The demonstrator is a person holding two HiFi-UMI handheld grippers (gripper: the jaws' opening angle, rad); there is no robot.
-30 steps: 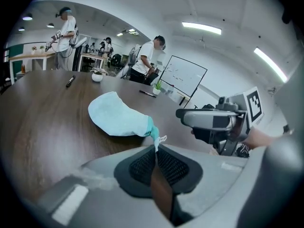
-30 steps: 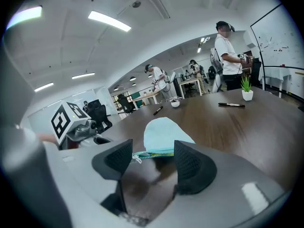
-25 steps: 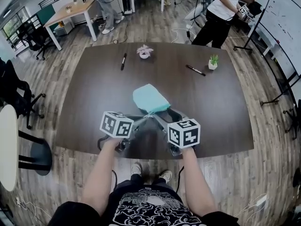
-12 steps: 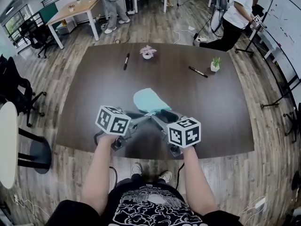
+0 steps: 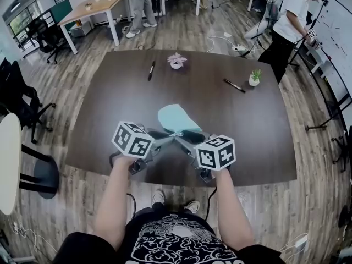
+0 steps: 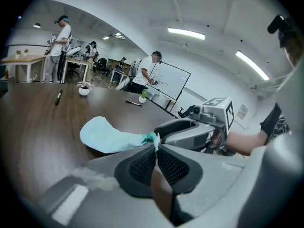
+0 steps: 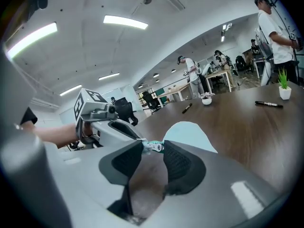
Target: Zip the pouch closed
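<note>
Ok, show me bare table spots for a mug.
Free: the dark wooden table's left side, beside the light blue fabric pouch and nearer than the black marker; the right side, nearer than the second black marker and potted green plant. Crowded: near middle, round the pouch.

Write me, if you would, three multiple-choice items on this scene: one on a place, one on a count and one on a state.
1. Where on the dark brown wooden table does the small green plant in a white pot stand?
A. far right part
B. near left corner
C. dead centre

2. How many black marker pens lie on the table?
A. one
B. two
C. four

3. How do the jaws of the left hand-held gripper stand?
A. wide apart
B. together on the near end of the light blue fabric pouch
C. round a pen

Key:
1 A: the head view shows it near the far right edge.
2 B: one lies far left, one beside the plant.
3 B: the pads meet on a thin sliver at the pouch's end.
</note>
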